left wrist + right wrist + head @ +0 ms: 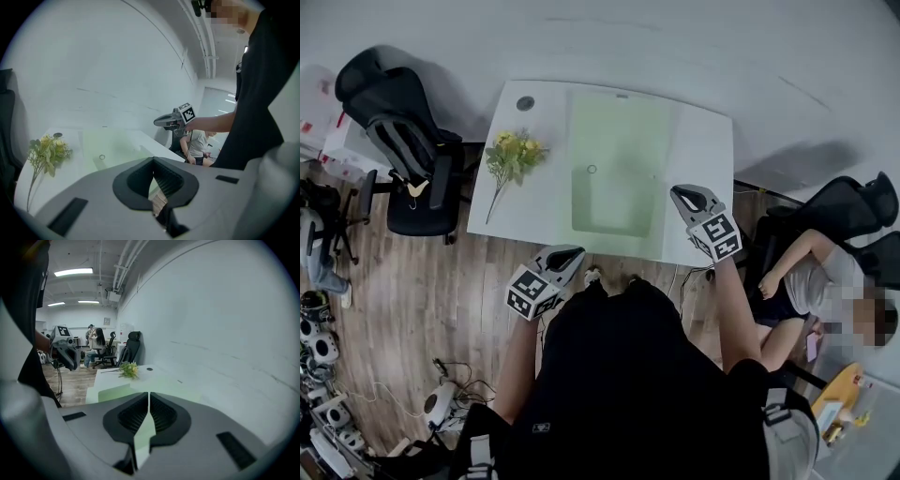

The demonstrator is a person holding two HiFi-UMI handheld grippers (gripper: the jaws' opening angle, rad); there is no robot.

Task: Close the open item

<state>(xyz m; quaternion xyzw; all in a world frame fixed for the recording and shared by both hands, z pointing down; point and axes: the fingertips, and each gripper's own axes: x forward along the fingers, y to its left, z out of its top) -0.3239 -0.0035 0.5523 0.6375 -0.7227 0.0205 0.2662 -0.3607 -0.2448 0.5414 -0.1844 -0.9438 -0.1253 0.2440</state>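
Note:
A pale green, flat, folder-like item [619,141] lies spread across the middle of the white table [703,159], with a lighter panel at its near half. It also shows in the left gripper view [112,143] and the right gripper view [154,383]. My left gripper [572,251] hangs off the table's near edge, over the floor, jaws together and empty [153,159]. My right gripper [677,190] is above the item's near right corner, jaws together with nothing between them [148,393].
A bunch of yellow flowers [514,155] lies on the table's left part. A small ring [592,170] rests on the green item, and a round grommet [525,103] sits at the far left corner. A black office chair [403,131] stands left; a seated person [811,281] is right.

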